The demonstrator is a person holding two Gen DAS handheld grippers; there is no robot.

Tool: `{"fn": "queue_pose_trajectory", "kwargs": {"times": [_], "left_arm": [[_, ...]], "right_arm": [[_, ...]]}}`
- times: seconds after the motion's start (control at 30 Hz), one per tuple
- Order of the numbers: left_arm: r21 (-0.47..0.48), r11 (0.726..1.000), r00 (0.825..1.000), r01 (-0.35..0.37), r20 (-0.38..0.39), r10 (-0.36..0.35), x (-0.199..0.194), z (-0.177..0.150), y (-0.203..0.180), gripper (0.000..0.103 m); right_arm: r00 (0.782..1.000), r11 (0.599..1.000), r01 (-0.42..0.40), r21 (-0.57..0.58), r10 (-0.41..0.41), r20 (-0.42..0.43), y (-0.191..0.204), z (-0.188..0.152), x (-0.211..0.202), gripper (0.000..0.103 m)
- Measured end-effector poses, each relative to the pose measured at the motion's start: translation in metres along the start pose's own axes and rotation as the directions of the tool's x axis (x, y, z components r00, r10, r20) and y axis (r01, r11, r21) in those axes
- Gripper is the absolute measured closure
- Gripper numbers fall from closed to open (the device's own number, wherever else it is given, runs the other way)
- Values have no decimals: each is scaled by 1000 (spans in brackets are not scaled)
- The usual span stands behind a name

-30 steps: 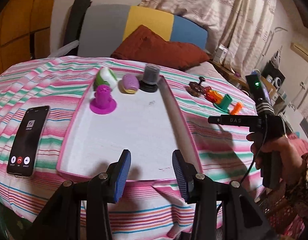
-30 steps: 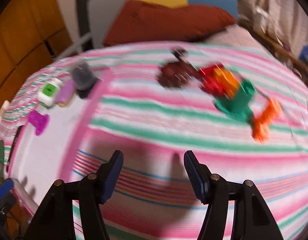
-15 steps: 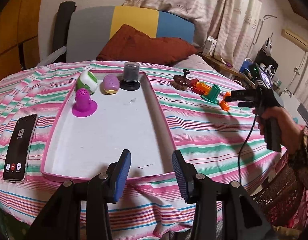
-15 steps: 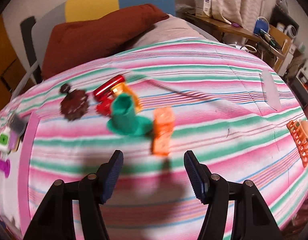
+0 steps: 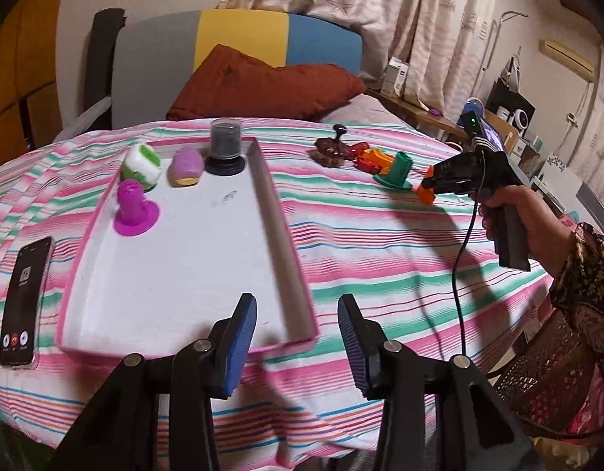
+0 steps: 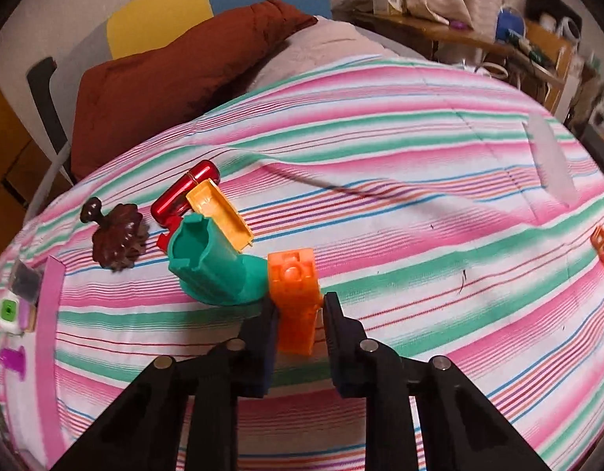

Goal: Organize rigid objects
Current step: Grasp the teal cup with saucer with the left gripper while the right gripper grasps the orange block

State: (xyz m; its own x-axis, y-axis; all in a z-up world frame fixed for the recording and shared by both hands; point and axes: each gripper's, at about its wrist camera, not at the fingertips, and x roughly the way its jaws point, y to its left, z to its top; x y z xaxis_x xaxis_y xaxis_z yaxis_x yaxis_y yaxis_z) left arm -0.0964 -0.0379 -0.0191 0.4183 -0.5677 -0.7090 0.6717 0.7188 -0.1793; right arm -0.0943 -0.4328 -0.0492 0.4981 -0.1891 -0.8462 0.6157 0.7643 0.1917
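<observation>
The right gripper is straddling the orange block on the striped table, fingers flanking its sides but seemingly not yet clenched. Squeezing squarely and lifting straight up should avoid nudging the green cup-shaped piece touching it. The left gripper is hanging released, holding nothing, over the near end of the pink-rimmed tray, the block's likely destination.
</observation>
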Motion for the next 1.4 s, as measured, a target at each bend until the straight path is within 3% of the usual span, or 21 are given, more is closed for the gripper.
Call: {"fn": "queue_pose_trajectory", "kwargs": {"times": [0.27,0.43,0.7,0.8,0.93,1.07,1.13,1.2,1.3,1.4], "left_arm": [[21,997,997,79,-2,-79,22,35,-37,60],[77,991,994,110,-13,-110,48,65,-76,60],[54,988,987,147,-64,-144,117,109,-116,60],[37,992,989,123,-81,-120,144,122,-124,60],[-6,995,982,101,-162,-101,193,141,-135,60],[44,997,983,70,-172,-61,223,154,-152,60],[55,997,988,49,-151,-40,229,158,-159,60],[57,996,987,72,-149,-63,233,162,-163,60],[85,996,990,29,-144,-17,246,163,-170,60],[84,996,996,-14,-91,21,253,165,-169,61]], "right_arm": [[995,994,101,48,-101,0,-16,0,-16,81],[994,985,101,140,-92,-66,-39,1,-7,81],[992,974,122,189,-115,-47,-49,1,-14,81],[991,966,128,225,-116,-66,-56,0,-11,81],[991,959,128,254,-115,-64,-64,2,-14,81],[994,948,106,299,-89,-70,-73,0,-15,81],[994,946,103,308,-85,-71,-74,-1,-15,81],[994,945,102,311,-83,-73,-74,-1,-14,81],[994,944,97,317,-79,-71,-75,-1,-14,81],[995,945,95,312,-78,-69,-73,-1,-13,81]]}}
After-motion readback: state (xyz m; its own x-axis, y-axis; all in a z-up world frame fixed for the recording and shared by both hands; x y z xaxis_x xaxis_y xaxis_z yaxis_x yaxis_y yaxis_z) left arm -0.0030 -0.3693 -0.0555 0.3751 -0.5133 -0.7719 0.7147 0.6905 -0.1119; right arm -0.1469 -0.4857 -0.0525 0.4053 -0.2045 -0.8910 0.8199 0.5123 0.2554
